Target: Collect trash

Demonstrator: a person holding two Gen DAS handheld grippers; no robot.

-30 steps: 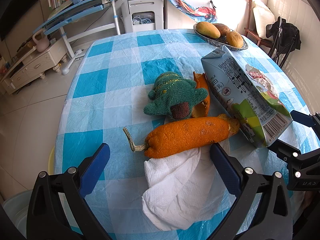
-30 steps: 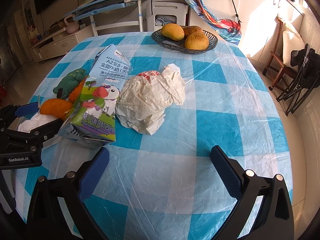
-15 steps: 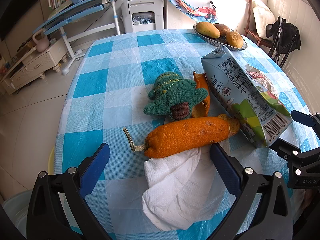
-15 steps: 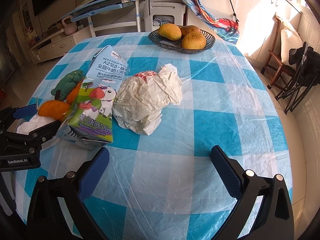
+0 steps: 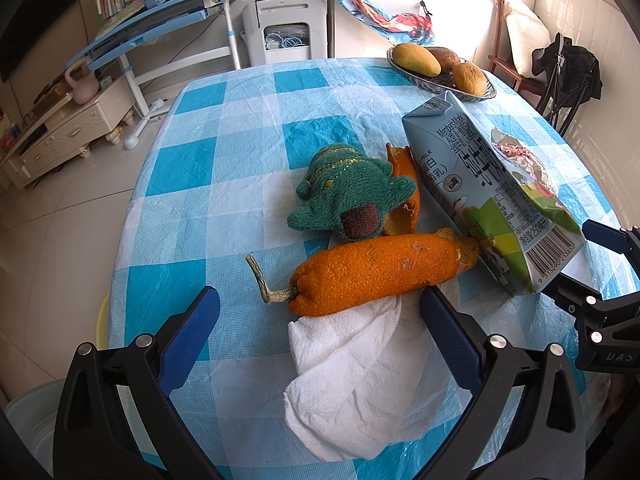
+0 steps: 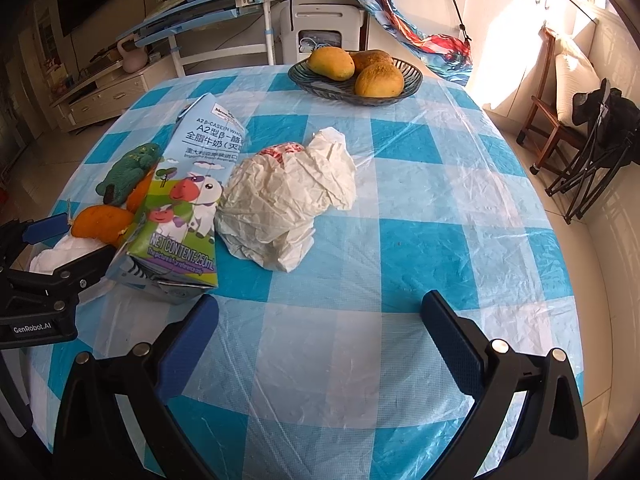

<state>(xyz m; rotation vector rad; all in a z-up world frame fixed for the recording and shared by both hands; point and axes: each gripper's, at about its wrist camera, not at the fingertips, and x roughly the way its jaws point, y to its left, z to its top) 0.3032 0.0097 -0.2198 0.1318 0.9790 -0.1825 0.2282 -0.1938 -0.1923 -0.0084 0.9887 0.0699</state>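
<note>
Right gripper point(image 6: 319, 322) has advanced slightly toward the crumpled paper point(image 6: 288, 200), both grippers spread empty; closing early risks snagging the tablecloth point(image 6: 400, 240) instead.

Milk carton point(image 6: 188, 196): "NET CONTENT: 250mL", "A2". Left tool point(image 6: 44, 264): "GenRobot.AI".

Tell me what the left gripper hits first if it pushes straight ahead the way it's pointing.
Most likely the white paper towel, which already lies between the open fingers of the left gripper, then the long orange peel resting on its far edge. Height above the table is hard to judge, so it might pass over the towel.
</note>
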